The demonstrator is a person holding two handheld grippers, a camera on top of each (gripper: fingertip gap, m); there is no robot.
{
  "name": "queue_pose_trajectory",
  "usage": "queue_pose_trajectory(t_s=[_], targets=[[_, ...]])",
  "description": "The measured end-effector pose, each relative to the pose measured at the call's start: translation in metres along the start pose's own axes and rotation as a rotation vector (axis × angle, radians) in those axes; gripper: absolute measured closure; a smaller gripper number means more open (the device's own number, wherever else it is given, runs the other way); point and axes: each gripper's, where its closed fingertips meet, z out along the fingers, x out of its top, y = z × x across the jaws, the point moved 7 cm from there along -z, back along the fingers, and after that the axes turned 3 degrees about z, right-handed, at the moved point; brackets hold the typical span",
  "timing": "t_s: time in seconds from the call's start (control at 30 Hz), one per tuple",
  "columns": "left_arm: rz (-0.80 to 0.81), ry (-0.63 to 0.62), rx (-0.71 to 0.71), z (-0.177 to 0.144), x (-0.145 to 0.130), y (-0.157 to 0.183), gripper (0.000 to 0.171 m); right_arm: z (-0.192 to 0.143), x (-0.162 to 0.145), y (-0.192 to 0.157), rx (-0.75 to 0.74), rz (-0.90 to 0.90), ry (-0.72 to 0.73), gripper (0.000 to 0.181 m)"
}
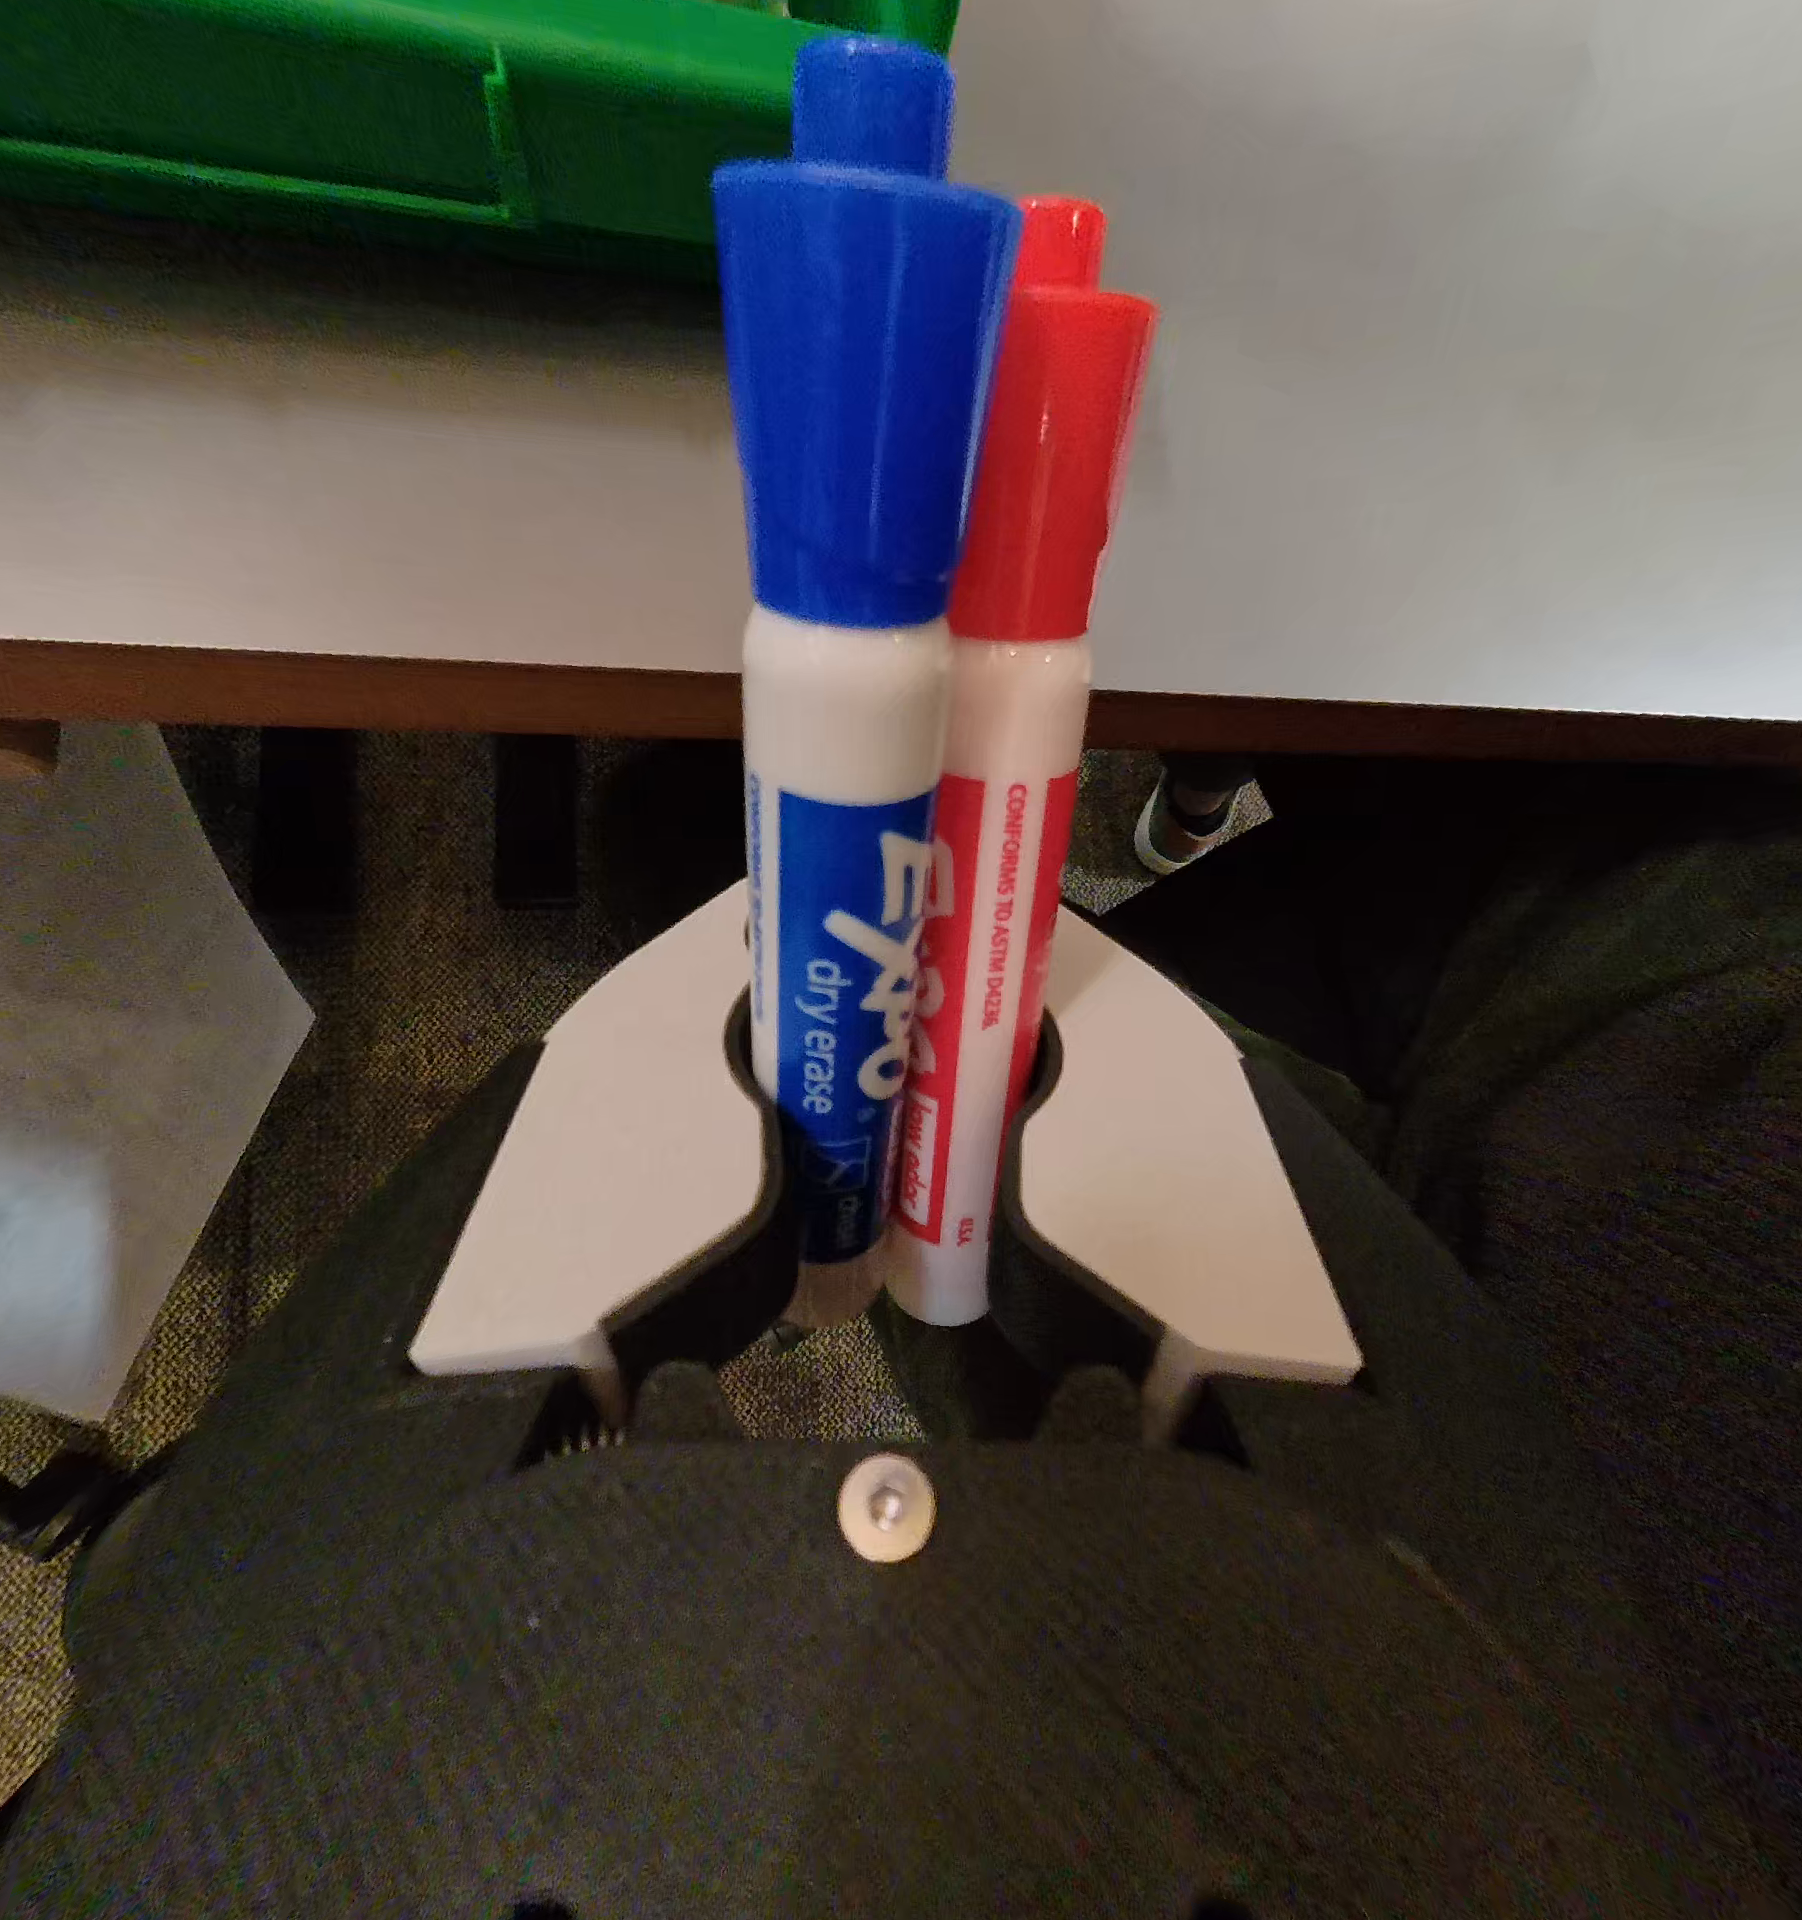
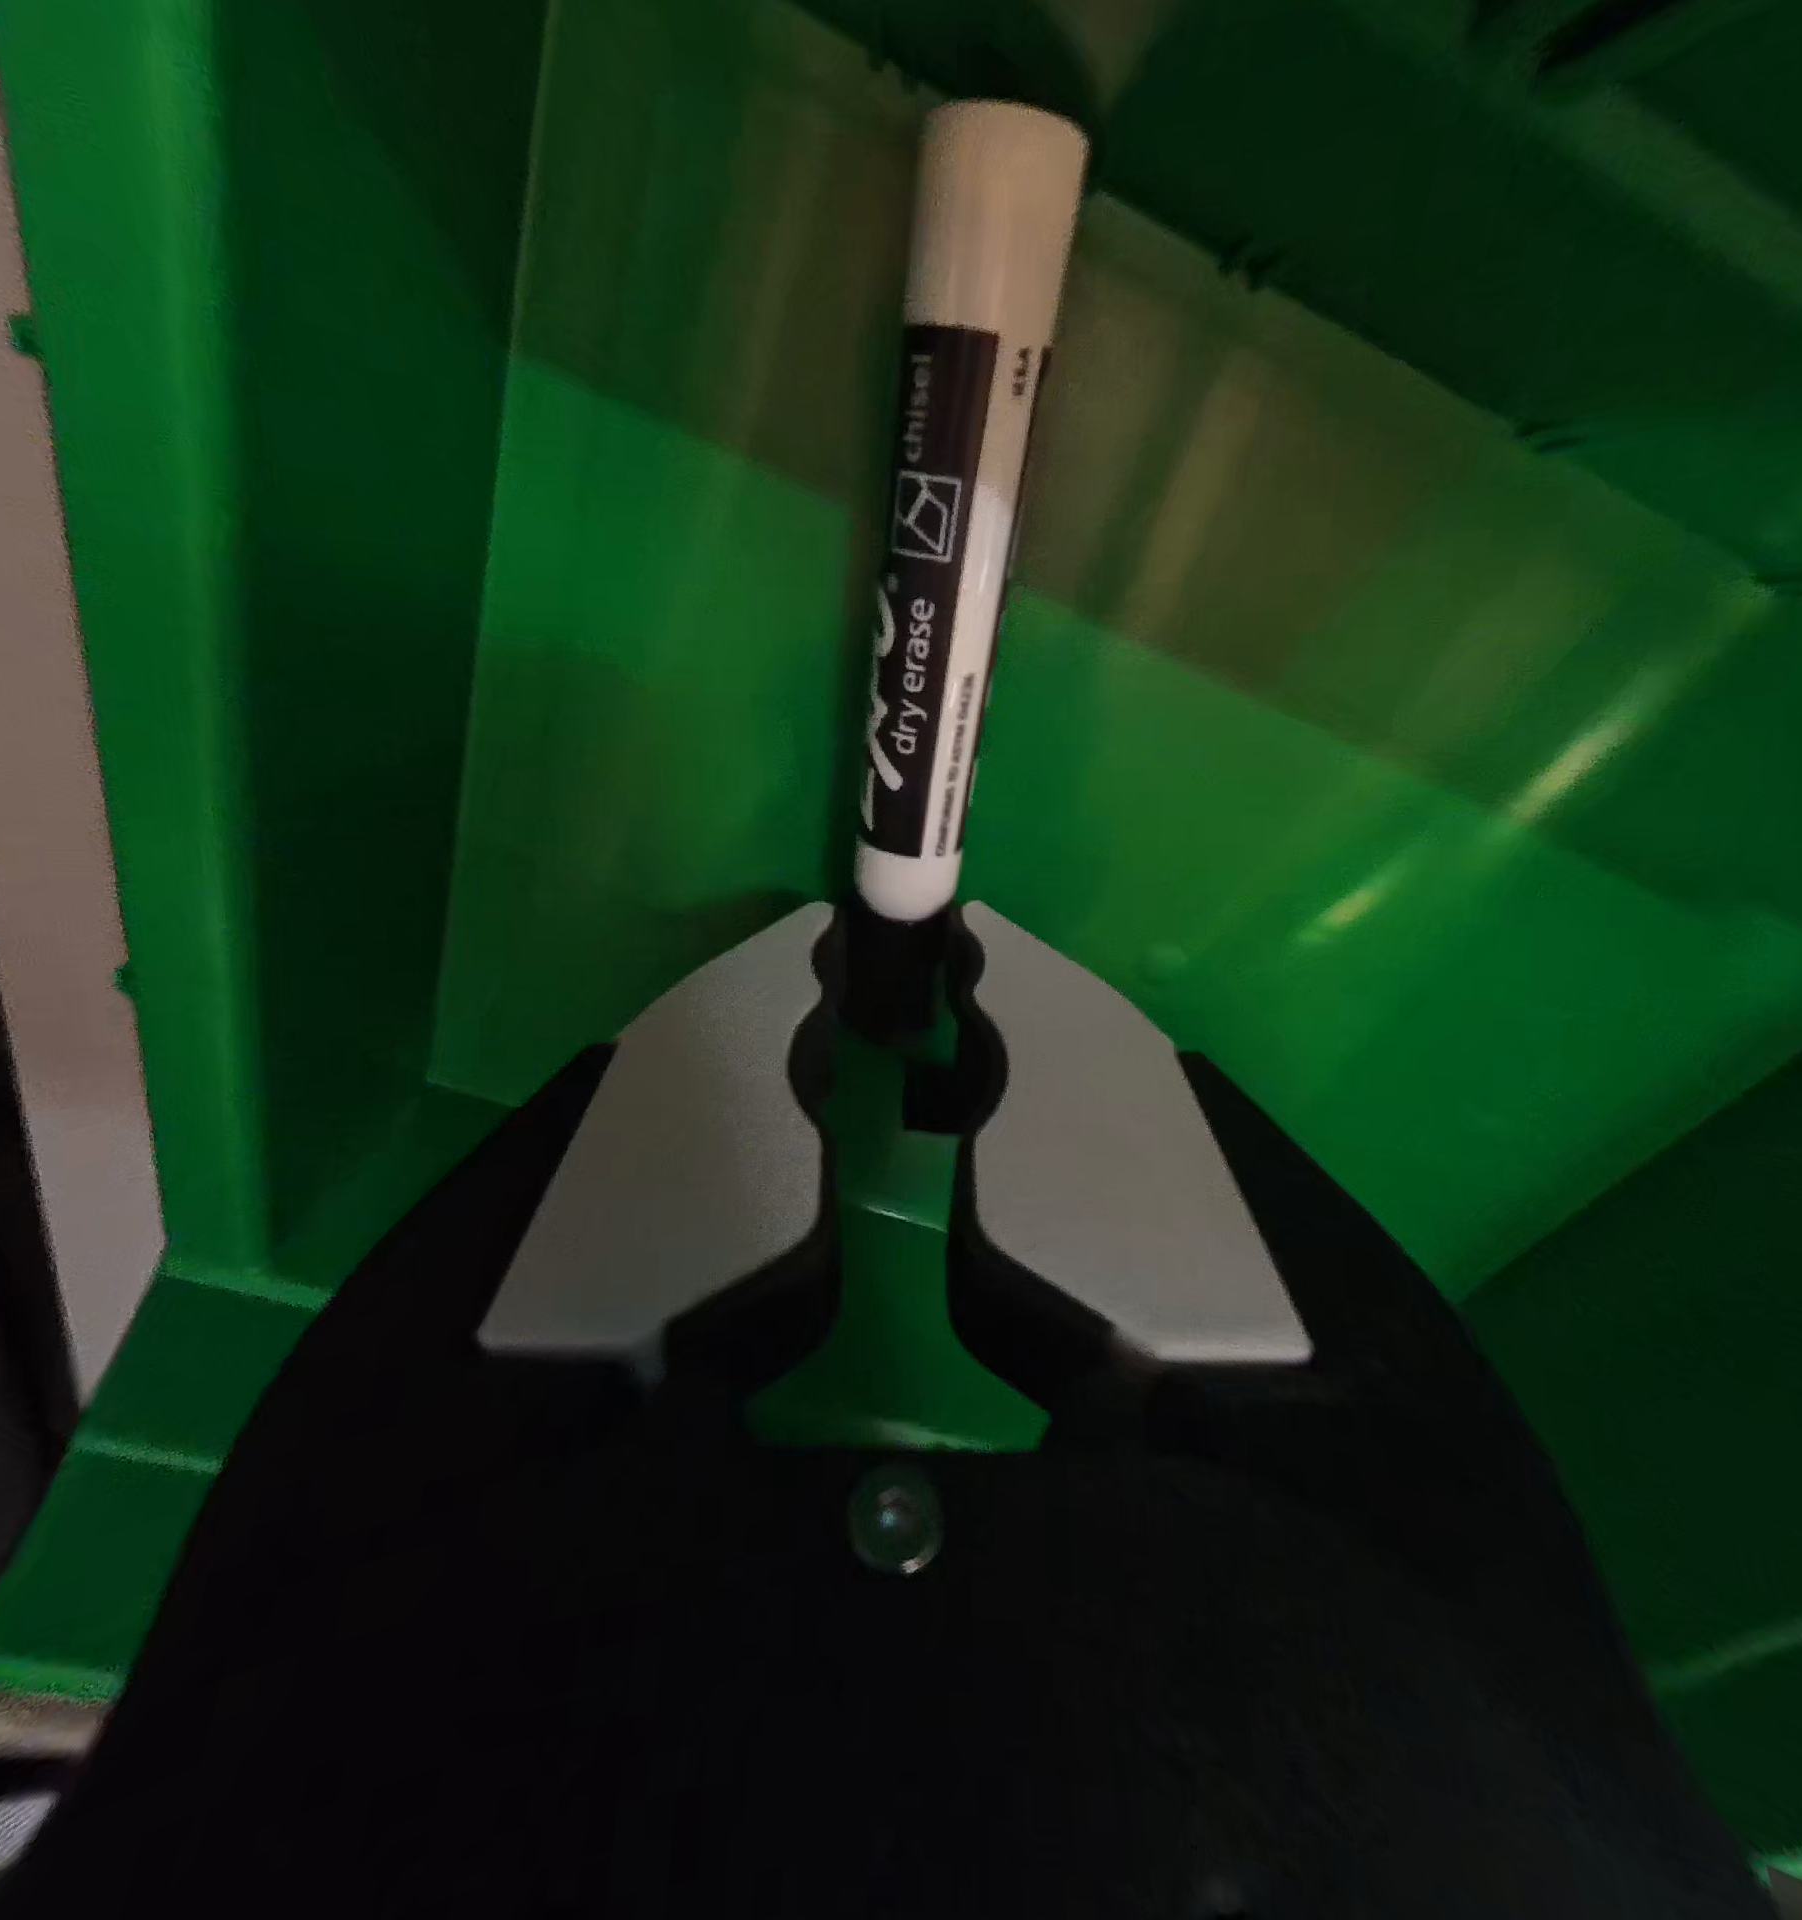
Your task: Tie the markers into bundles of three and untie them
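Observation:
My left gripper (image 1: 892,997) is shut on two dry-erase markers side by side: a blue marker (image 1: 855,644) on the left and a red marker (image 1: 1032,665) on the right. Both point forward, caps away from me, over the near edge of a white table (image 1: 1396,416). My right gripper (image 2: 892,956) is shut on a black marker (image 2: 954,540), gripping its black cap end. The white barrel points forward into a green bin (image 2: 1396,779).
A green bin (image 1: 305,114) stands on the table at the far left of the left wrist view. Below the table's brown edge (image 1: 357,686) are carpet, dark furniture legs and a person's shoe (image 1: 1183,821). A white panel (image 1: 76,1039) stands at the left. The left gripper's tips are roughly 25 centimeters from the right gripper's.

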Motion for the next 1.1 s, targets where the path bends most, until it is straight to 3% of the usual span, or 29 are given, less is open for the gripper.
queue_pose_trajectory(t_s=[0.2, 0.33, 0.47, 0.63, 0.77, 0.93, 1.0, 1.1], targets=[[0.021, -0.014, -0.009, 0.004, 0.003, 0.008, 0.127, -0.074, -0.042, -0.017, -0.116, -0.017, 0.206, 0.164], [0.06, -0.008, -0.009, 0.005, 0.01, 0.024, 0.129, -0.135, -0.113, -0.049, -0.185, 0.05, 0.43, 0.164], [0.136, -0.007, -0.059, 0.01, 0.02, 0.053, 0.129, -0.166, -0.205, -0.091, -0.193, 0.209, 0.679, 0.164], [0.358, -0.047, -0.003, 0.025, 0.051, 0.088, 0.129, -0.162, -0.315, -0.155, -0.172, 0.429, 0.921, 0.164], [0.482, -0.085, -0.114, 0.049, 0.091, 0.126, 0.129, -0.135, -0.383, -0.201, -0.306, 0.548, 0.939, 0.164], [0.861, -0.295, -0.257, 0.095, 0.124, 0.174, 0.128, -0.11, -0.435, -0.257, -0.341, 0.623, 0.974, 0.164], [1.008, -0.397, -0.394, 0.112, 0.127, 0.196, 0.128, -0.105, -0.451, -0.278, -0.375, 0.63, 0.961, 0.164], [1.104, -0.537, -0.534, 0.133, 0.131, 0.228, 0.128, -0.099, -0.462, -0.311, -0.416, 0.599, 0.934, 0.164]])
